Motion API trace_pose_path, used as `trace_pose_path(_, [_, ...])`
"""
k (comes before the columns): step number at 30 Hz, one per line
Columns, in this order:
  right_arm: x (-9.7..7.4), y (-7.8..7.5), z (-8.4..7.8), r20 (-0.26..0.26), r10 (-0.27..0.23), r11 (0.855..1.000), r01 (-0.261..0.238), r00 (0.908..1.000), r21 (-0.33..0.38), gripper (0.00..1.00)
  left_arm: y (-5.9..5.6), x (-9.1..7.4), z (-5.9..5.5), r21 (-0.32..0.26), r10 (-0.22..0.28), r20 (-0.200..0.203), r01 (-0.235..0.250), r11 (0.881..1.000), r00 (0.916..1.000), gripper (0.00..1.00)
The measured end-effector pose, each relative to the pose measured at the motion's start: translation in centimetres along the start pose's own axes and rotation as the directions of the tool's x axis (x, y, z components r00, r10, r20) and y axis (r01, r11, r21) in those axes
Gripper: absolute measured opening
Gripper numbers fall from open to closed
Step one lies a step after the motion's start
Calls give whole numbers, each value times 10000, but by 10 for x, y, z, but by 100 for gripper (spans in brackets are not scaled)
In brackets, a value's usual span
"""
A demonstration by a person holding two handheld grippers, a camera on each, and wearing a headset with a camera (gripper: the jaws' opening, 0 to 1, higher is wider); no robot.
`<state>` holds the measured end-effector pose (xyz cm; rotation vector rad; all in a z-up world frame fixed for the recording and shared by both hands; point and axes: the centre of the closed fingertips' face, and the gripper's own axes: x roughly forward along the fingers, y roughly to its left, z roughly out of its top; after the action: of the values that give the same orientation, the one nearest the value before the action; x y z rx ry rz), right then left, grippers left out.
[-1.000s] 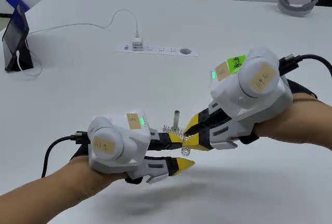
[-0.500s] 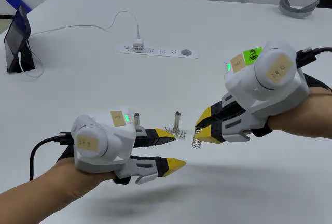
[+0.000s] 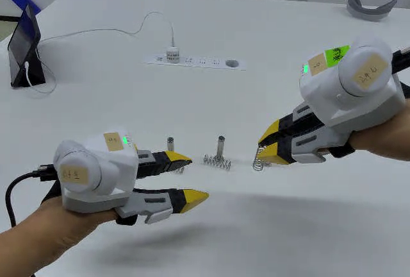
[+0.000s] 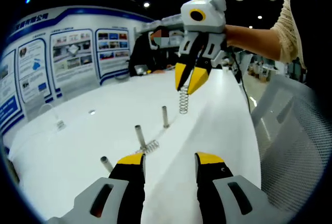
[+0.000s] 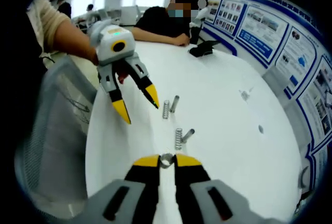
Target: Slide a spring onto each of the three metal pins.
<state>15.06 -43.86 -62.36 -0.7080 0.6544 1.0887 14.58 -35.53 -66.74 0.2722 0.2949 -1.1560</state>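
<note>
the right hand-held gripper (image 3: 261, 151) is clamped on a spring (image 3: 259, 164), which dangles from its tips just over the surface (image 3: 96, 104), near the end pin (image 3: 220, 145). the left hand-held gripper (image 3: 194, 176) is spread wide and empty. a second spring (image 3: 216, 160) lies at that pin's foot, and a third spring (image 5: 166, 109) lies beside the middle pin (image 3: 170, 143). no pin seems to carry a spring, so all three look left to do. the white surface also bears a power strip (image 3: 192, 61) and a tablet (image 3: 22, 40). posters (image 4: 111, 47) line the wall.

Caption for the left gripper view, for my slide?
Right gripper holds a spring by the three metal pins; left gripper open in front.
</note>
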Motion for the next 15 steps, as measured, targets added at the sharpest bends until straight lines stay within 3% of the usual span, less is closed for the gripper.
trace_pose_path(15, [-16,-26,-3,125,-620,9973,615,9980,393,11,20,-26,-12,-635,961,2,-959,9934,9954,44])
